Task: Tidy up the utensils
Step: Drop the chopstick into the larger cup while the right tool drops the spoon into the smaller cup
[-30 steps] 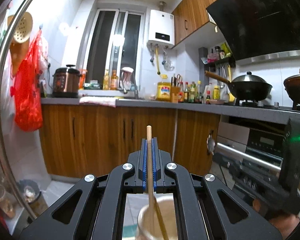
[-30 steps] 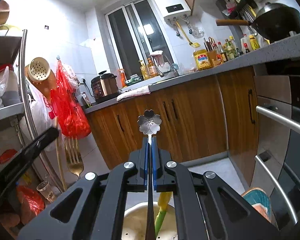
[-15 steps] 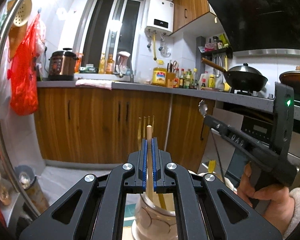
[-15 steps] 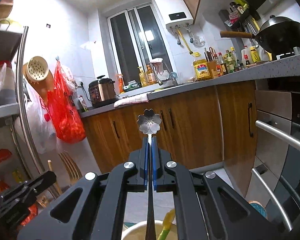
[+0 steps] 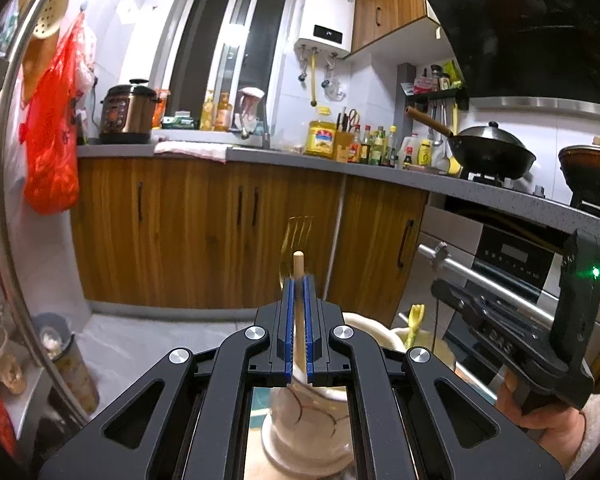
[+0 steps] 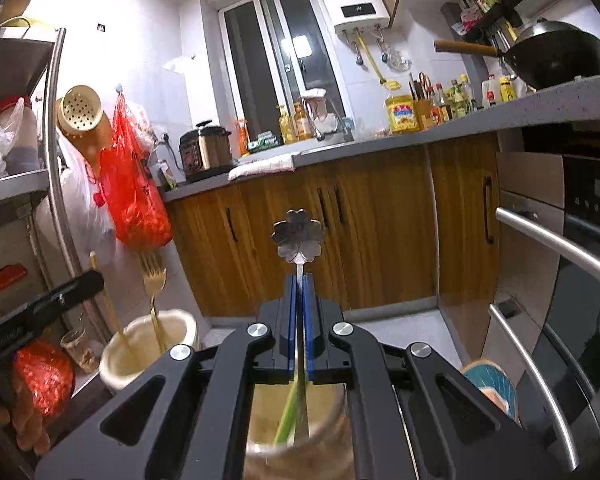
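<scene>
Both clamped: left gripper (image 5: 299, 308) pinches a wooden chopstick (image 5: 299, 276), right gripper (image 6: 299, 304) a flower-headed steel spoon (image 6: 299, 236), seemingly over cream ceramic jars (image 5: 308, 420).

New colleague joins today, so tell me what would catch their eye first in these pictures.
Most striking is the flower-shaped spoon, pinched upright in the right gripper at the centre of its view, above a jar. The left gripper likewise clamps a wooden chopstick over a cream holder with a gold fork inside. A red bag hangs at left.
</scene>
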The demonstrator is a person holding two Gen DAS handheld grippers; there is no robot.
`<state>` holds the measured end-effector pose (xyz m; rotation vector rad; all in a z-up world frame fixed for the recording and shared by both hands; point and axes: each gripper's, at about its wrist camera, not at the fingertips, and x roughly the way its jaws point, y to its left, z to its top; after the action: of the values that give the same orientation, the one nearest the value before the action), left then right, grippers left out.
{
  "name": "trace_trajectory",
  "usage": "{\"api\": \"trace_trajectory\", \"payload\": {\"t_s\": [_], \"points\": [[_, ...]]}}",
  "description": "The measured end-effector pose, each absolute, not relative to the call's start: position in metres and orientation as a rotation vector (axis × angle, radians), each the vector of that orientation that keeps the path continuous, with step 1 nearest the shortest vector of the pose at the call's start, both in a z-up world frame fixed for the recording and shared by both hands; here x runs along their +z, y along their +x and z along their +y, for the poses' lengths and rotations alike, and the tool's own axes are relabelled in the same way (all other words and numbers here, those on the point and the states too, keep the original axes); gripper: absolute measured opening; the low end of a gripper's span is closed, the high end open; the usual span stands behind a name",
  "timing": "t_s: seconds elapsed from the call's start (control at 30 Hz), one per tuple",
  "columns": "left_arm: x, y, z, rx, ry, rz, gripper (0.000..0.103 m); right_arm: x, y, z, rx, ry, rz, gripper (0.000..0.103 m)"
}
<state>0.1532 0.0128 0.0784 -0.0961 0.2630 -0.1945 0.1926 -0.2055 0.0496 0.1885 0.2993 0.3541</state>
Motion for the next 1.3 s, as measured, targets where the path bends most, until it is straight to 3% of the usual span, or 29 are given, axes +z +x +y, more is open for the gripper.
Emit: {"api": "trace_trajectory", "payload": {"t_s": [0.4,0.8,1.2,1.3], "points": [[0.075,0.152,0.019,-0.155,-0.131,0.35,0.005,0.039,0.191,-0.23,0.369,0.293,0.393,0.003],[0.073,0.129,0.027,-0.17,-0.151,0.352,0.007,0.068,0.189,-0.238,0.422,0.348,0.327,0.003],[0.057,0.121,0.036,-0.155,-0.139,0.426,0.007,0.041,0.208,-0.224,0.381,0.311,0.476,0.004],[0.052,0.119,0.041,-0.146,-0.145,0.444,0.014,0.039,0.209,-0.227,0.378,0.318,0.486,0.004]]}}
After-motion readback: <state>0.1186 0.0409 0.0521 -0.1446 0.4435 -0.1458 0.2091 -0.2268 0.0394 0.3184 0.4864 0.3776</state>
